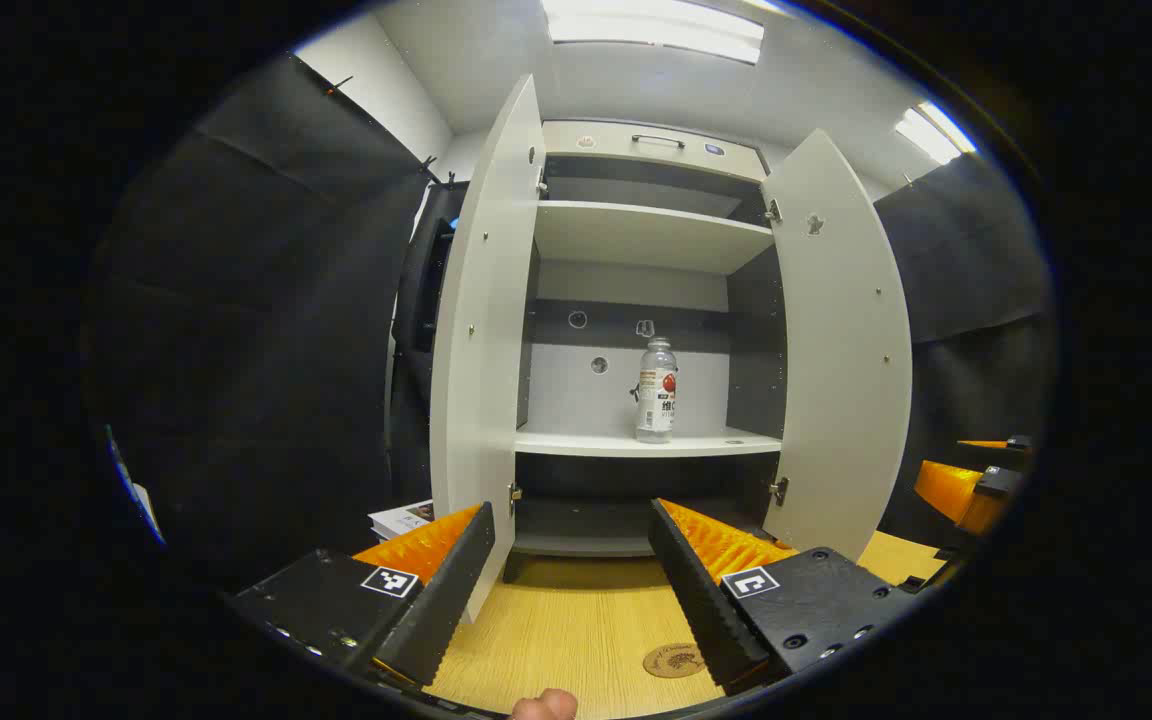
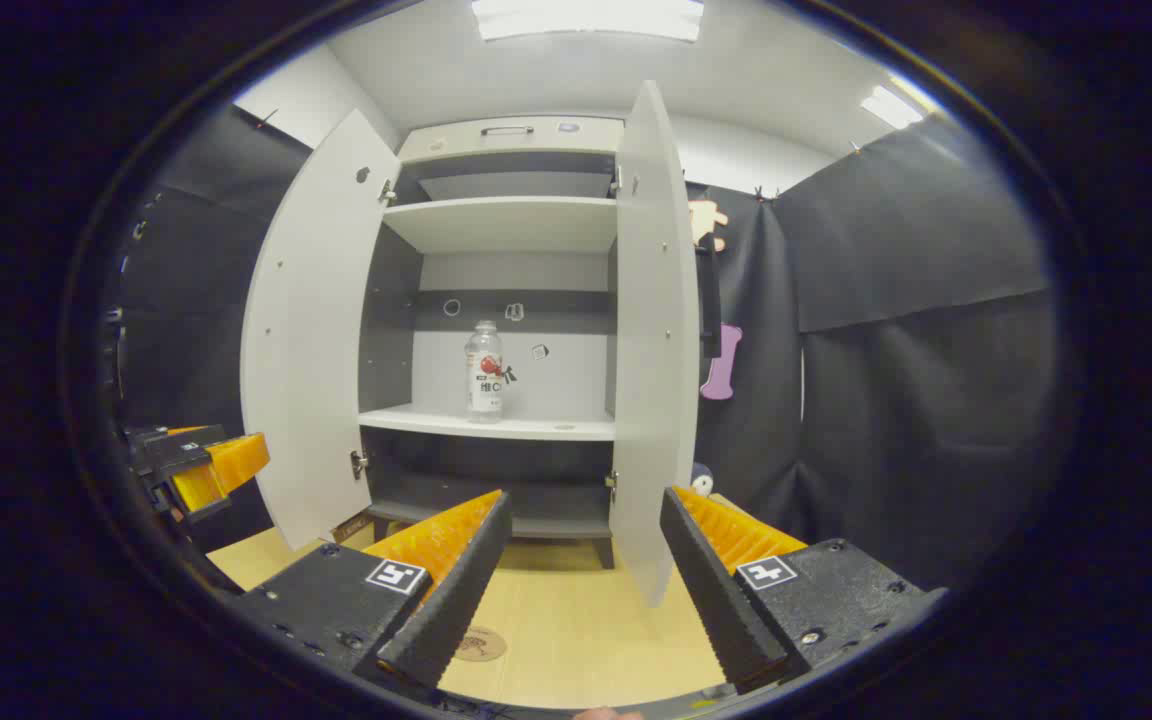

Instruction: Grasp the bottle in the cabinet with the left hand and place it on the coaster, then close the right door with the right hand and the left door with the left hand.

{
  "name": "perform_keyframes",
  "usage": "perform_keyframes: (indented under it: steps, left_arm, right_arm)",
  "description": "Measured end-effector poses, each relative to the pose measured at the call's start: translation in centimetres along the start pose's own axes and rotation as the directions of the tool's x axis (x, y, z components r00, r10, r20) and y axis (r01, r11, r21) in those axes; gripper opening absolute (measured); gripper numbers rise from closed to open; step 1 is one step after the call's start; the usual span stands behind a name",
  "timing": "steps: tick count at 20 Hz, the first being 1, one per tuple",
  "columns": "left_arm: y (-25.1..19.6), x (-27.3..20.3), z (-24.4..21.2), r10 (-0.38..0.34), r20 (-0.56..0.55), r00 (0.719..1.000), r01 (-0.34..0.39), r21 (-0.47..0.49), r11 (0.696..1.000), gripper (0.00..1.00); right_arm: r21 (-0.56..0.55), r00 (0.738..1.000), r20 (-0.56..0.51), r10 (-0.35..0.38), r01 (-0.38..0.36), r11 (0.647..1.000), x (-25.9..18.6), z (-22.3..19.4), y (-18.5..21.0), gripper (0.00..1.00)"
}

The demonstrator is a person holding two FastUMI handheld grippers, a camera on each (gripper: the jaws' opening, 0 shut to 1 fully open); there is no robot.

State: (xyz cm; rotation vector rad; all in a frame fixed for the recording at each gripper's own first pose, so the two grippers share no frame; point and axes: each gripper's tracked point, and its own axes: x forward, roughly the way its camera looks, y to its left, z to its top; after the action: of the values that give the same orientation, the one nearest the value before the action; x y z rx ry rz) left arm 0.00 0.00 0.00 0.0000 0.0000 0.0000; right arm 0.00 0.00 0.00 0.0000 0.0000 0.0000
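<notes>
A clear bottle [image 1: 656, 392] with a red-and-white label stands upright on the middle shelf of the open cabinet [image 1: 648, 442]; the right gripper view shows the same bottle [image 2: 483, 372]. Both doors stand wide open: the left door [image 1: 481, 340] and the right door [image 1: 841, 340], seen also as left door [image 2: 306, 330] and right door [image 2: 654, 330]. A round brown coaster [image 1: 674, 660] lies on the wooden table in front of the cabinet, also seen as coaster [image 2: 481, 643]. My left gripper [image 1: 566, 585] is open, well short of the cabinet. My right gripper [image 2: 581, 570] is open, facing the right door's edge.
The wooden table [image 1: 576, 620] runs up to the cabinet's foot. A stack of books or papers [image 1: 404, 518] lies behind the left door. The other gripper shows at the right edge [image 1: 971, 485] and at the left edge [image 2: 191, 465]. Black cloth walls close in both sides.
</notes>
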Motion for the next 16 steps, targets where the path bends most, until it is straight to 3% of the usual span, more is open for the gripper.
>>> perform_keyframes:
  steps: [1, 3, 4, 11, 12, 13, 16]
  left_arm:
    - [0.1, 0.0, 0.0, 0.002, 0.001, 1.0, -0.002, -0.003, 1.0, 0.94]
    - [0.5, 0.0, 0.0, 0.013, 0.004, 1.0, -0.013, 0.0, 1.0, 0.99]
    - [0.7, 0.0, 0.0, 0.018, 0.008, 1.0, -0.018, -0.001, 1.0, 0.94]
    - [0.5, 0.0, -0.1, 0.009, 0.007, 1.0, -0.009, 0.003, 1.0, 0.94]
    - [0.4, -0.1, -0.1, 0.006, 0.009, 1.0, -0.007, 0.006, 1.0, 0.94]
    - [0.2, 0.0, 0.0, 0.003, 0.011, 1.0, -0.003, 0.008, 1.0, 0.9]
    - [-0.4, 0.3, 0.1, -0.017, 0.008, 1.0, 0.017, 0.018, 1.0, 0.94]
  right_arm:
    - [0.002, 1.0, -0.002, 0.003, -0.003, 1.0, 0.1, 0.0, 0.1, 0.98]
    - [0.011, 1.0, -0.011, 0.009, -0.009, 1.0, 0.4, -0.2, 0.5, 0.98]
    - [0.016, 1.0, -0.014, 0.017, -0.017, 1.0, 0.5, -0.2, 0.7, 0.98]
    - [0.032, 1.0, -0.02, 0.012, -0.011, 0.999, 0.5, -0.4, 0.7, 0.95]
    - [0.034, 1.0, -0.02, 0.011, -0.011, 0.999, 0.4, -0.4, 0.8, 0.98]
    - [0.037, 1.0, -0.018, 0.01, -0.01, 0.999, 0.4, -0.4, 0.7, 0.98]
    - [0.038, 1.0, -0.009, 0.009, -0.009, 0.999, 0.2, -0.1, 0.6, 0.95]
